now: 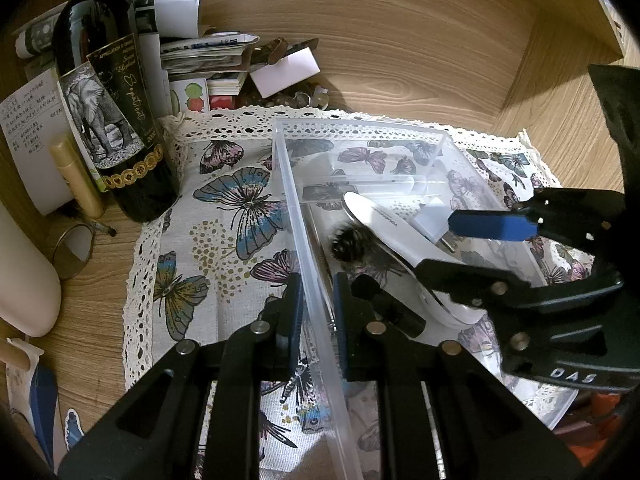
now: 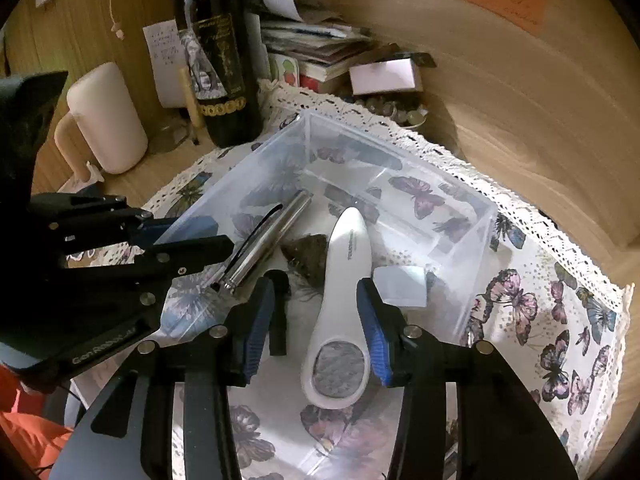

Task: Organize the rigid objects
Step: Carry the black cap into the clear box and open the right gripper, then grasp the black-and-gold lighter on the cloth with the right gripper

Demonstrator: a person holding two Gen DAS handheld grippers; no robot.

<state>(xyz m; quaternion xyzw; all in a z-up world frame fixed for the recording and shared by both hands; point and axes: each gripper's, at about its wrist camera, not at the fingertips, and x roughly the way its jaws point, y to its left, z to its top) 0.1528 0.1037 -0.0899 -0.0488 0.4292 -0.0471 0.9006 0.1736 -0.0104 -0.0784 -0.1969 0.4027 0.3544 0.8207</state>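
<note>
One clear rigid plastic bin (image 2: 400,184), rectangular with thin see-through walls, sits on one butterfly-print cloth with a lace edge (image 1: 224,216) on my wooden desk (image 1: 420,60); inside it I count four loose things: one white smooth plastic handheld tool with a grey oval grille (image 2: 340,320), one polished metal cylinder with a black loop (image 2: 268,240), one dark bristly clump (image 2: 308,256), one small translucent white block (image 2: 400,286); a black peg-shaped piece sits by my right gripper's left pad, what it is I cannot tell.

My left gripper (image 1: 316,320), black frame, dark blue pads, is pinched onto the bin's near wall, one pad outside and one inside, pressed against the thin plastic.

My right gripper (image 2: 316,320), ribbed blue pads, stands parted inside the bin; the white tool lies lengthwise between the fingers, grille end nearest the camera; daylight shows on both sides, neither pad touching it.

Beyond the cloth: one dark glass wine bottle with an elephant label (image 1: 108,120), one cream cylindrical mug (image 2: 106,120), one untidy stack of papers and booklets (image 2: 316,44), a scatter of coins (image 1: 300,98).
</note>
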